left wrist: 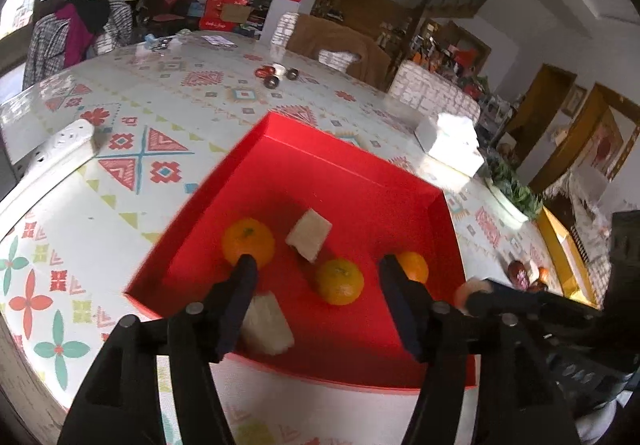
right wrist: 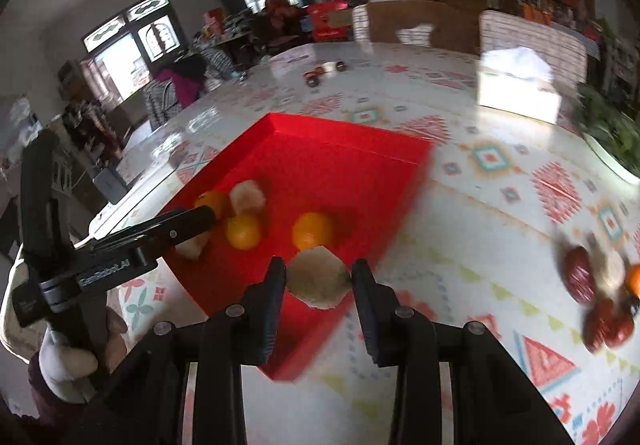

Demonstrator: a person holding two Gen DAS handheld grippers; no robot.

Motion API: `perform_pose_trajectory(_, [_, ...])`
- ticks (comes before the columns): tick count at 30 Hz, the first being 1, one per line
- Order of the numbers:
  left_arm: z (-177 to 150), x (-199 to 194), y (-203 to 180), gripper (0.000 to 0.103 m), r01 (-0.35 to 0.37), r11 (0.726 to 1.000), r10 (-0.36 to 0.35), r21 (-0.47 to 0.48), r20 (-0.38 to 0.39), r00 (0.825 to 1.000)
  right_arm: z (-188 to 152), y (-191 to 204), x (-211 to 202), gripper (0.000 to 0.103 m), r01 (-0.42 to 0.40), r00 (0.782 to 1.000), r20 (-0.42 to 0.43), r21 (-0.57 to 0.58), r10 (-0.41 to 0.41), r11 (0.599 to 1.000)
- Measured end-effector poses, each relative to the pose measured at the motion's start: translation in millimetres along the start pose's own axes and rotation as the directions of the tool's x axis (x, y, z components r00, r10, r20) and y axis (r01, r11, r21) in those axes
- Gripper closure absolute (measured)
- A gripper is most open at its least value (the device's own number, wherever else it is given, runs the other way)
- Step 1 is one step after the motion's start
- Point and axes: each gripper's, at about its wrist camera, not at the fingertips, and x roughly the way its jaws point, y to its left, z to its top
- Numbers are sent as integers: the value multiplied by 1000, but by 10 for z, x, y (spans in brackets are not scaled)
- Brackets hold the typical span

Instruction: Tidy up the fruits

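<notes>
Oranges (left wrist: 340,281) in red tray (left wrist: 352,173), patterned tablecloth (left wrist: 132,149)

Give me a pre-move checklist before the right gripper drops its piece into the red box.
1. Right gripper shut on the pale fruit piece: ok.
2. Piece over the red box: ok, above its near edge.
3. Left gripper open and empty: ok.
4. Left gripper out of the drop path: cannot tell; it hangs over the box.
5. Free floor beside the three oranges and white pieces: ok.
6. Remaining fruit pile in reach: cannot tell, blurred.
</notes>
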Motion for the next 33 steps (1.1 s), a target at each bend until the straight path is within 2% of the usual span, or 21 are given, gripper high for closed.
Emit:
perform_pose_trajectory(4, [52, -63, 103, 38, 5, 999, -4, -32, 15, 1000, 42, 56, 165, 65, 9, 1000, -13, -3, -9, 1000])
perform_pose_trajectory(8, [63, -80, 132, 38, 5, 999, -4, -38, 20, 1000, 64, 7, 93, 64, -12, 1000, 14, 29, 12, 1000])
perform_pose_trajectory(12, [59, -60, 93, 38, 20, 999, -20, -35, 14, 1000, 48, -88, -56, 54, 9, 999, 52, 59, -12, 998])
perform_pose_trajectory(15, [49, -52, 35, 38, 28, 999, -28, -31, 11, 1000, -25, -144, -57, 53, 57, 998, 16, 73, -59, 996])
perform_pose_trajectory(18, [46, -76, -10, 38, 31, 999, -31, -27, 17, 999, -164, -126, 46, 53, 64, 997, -45, 66, -61, 996])
perform_pose_trajectory(19, [47, -87, -21, 38, 31, 999, -30, -26, 19, 999, -219, -96, 78, 54, 67, 996, -64, 57, -63, 996])
perform_pose_trajectory(20, [47, -100, -30, 38, 29, 999, -29, -26, 22, 999, -276, -57, 121, 65, 70, 994, -89, 47, -65, 996])
perform_pose_trajectory(22, [51, -123, -42, 38, 28, 999, -27, -25, 26, 999, -347, -16, 148, 73, 44, 993, -111, 52, -38, 998])
perform_pose_trajectory(26, [58, -182, -63, 37, 26, 999, -25, -24, 41, 999, -430, 121, 131, 73, 82, 990, -116, 17, -79, 997])
perform_pose_trajectory(33, [50, -249, -206, 37, 35, 999, -35, 5, 49, 998, -512, 183, 99, 70, 26, 993, -119, 21, -23, 999])
